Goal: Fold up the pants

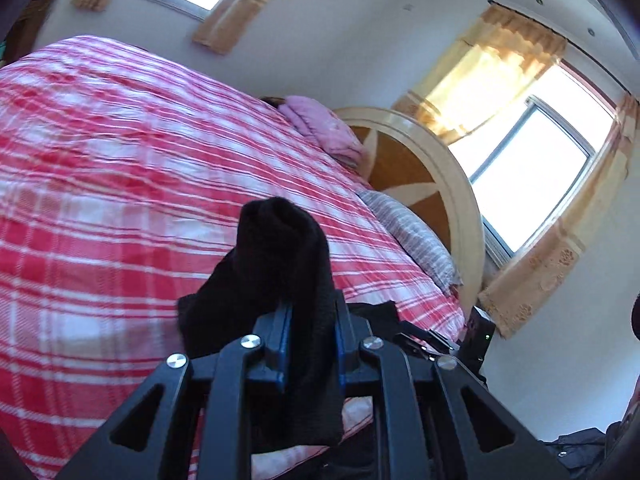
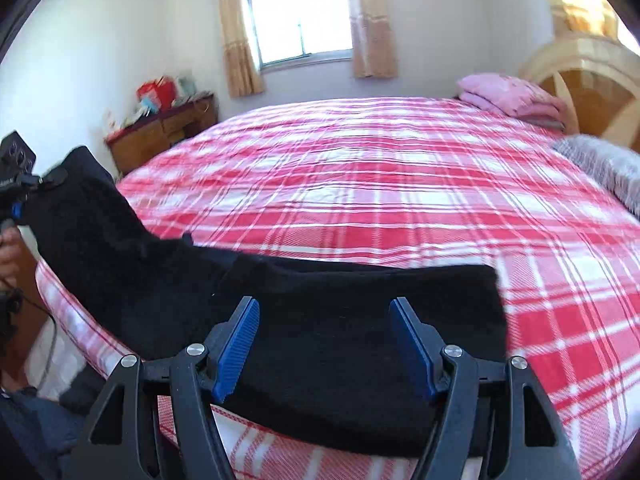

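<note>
The fold looks barely begun: the pants (image 2: 280, 312) lie along the near edge of the bed (image 2: 380, 184), one end raised and pinched in the left gripper (image 1: 310, 320) (right gripper (image 2: 324, 340) gapes wide over them), still to carry across

Pants (image 2: 280, 312): black, knit-textured, stretched long across the near edge of my bed (image 2: 380, 184).
Right end: lies flat on the plaid cover.
Left end: lifted off the bed, bunched upright.
</note>
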### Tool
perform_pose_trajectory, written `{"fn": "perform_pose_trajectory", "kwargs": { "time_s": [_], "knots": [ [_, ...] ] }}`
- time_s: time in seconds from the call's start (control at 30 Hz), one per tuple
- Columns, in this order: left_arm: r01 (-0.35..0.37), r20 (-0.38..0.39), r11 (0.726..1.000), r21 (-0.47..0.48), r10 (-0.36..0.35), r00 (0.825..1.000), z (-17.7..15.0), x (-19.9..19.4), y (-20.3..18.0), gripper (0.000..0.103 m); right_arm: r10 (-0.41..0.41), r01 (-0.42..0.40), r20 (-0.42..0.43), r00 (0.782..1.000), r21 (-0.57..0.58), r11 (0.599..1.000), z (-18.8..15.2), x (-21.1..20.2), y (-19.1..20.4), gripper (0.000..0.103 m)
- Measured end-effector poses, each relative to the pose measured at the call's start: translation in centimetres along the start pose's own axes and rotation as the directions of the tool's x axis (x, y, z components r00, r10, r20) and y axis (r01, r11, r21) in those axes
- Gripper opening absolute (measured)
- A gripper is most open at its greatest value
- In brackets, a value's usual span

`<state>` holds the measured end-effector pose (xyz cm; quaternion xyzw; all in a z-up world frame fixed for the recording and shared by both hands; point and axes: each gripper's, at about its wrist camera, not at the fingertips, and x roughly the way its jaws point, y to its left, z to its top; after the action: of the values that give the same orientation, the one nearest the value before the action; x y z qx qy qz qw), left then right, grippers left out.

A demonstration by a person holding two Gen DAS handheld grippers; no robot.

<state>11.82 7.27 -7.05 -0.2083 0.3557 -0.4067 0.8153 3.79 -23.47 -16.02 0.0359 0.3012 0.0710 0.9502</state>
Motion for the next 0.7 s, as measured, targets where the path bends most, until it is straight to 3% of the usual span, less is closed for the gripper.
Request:
{"fn": "perform_pose_trajectory", "kwargs": {
  "time_s": [0.23,0.43,0.7],
  "knots": [
    [0.056,-0.137,0.993,0.104,-0.041,0.990,0.9,7.1,-6.1,0.017,-0.091,0.090,0.001,0.996,0.172,0.981,-1.5,-1.2,-5.8,0.069],
    [0.084,-0.232,0.981,0.173,-0.042,0.972,1.0,12.5,-10.9,0.017,-0.168,0.147,0.033,0.985,0.335,0.931,-2.1,-2.3,-10.8,0.069],
    [0.085,-0.325,0.971,0.225,-0.007,0.946,0.1,18.9,-14.3,0.017,-0.186,0.155,0.053,0.981,0.357,0.921,-2.4,-3.0,-12.1,0.069]
  ]
}}
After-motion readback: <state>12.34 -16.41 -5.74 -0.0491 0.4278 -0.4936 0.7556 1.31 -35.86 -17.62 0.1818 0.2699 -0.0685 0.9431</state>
